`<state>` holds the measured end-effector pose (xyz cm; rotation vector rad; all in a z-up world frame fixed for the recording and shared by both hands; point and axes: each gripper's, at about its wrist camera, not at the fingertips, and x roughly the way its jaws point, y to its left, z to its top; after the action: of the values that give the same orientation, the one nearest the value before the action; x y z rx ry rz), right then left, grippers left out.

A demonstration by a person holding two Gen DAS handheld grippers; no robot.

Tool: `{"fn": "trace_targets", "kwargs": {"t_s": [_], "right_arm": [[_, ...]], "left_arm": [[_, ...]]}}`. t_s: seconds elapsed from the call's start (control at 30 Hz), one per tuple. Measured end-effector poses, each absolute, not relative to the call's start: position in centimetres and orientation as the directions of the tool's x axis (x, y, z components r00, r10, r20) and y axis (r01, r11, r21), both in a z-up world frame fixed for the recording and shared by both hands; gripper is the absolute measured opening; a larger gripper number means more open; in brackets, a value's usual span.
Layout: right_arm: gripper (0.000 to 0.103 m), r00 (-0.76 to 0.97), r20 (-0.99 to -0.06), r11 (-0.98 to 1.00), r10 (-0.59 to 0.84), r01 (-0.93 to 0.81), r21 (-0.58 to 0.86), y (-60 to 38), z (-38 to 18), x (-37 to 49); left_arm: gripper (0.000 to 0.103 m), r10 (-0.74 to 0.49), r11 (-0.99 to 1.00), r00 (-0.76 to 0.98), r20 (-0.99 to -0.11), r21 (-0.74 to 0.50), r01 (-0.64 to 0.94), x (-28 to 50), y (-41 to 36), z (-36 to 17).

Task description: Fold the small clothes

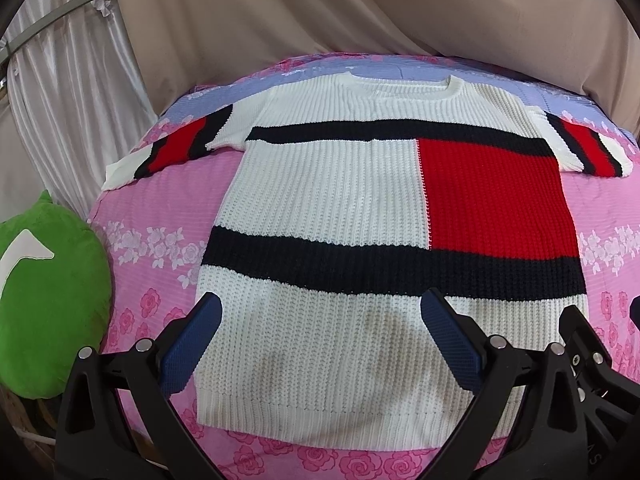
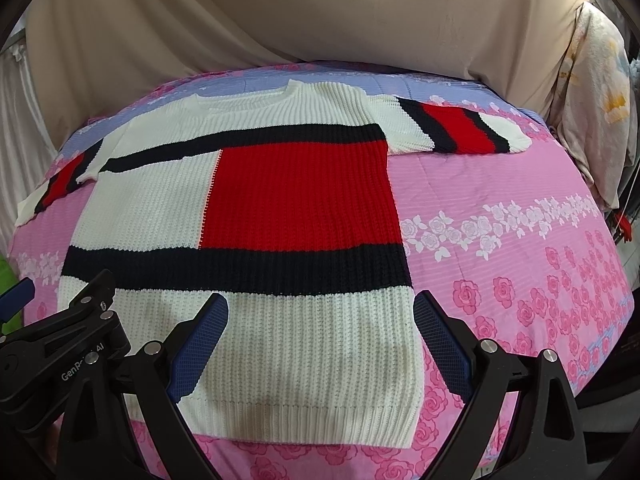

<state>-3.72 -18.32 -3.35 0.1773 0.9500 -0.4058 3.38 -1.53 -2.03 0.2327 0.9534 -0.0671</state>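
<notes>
sweater (image 2: 248,216): flat, unfolded on pink floral bedsheet (image 2: 500,200) | right gripper (image 2: 320,320): spread wide over hem, empty

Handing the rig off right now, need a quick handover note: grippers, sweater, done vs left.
Left gripper: open, empty, over the hem's left part.
Right gripper: open, empty, over the hem's right corner.
Sweater: flat, face up on the pink floral bedspread, both sleeves spread out, neckline at the far side.
Done: laid out only, no fold yet.
Left: all folds, sleeves and body. A green plush sits off the bed's left edge.
</notes>
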Motion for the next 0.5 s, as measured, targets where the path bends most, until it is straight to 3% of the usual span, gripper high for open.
{"fn": "trace_targets", "kwargs": {"t_s": [0.33,0.5], "right_arm": [[0.092,0.500,-0.832,0.917,-0.239,0.399,-0.024,-19.0,-4.2,-2.8],[0.092,0.553,-0.819,0.885,-0.149,0.444,0.139,-25.4,-4.6,-2.1]], "left_arm": [[0.098,0.045,0.973,0.545,-0.837,0.161,0.166,4.4,-2.2,-2.9],[0.098,-0.039,0.987,0.511,-0.859,0.046,0.152,6.6,-2.0,-2.5]]}}
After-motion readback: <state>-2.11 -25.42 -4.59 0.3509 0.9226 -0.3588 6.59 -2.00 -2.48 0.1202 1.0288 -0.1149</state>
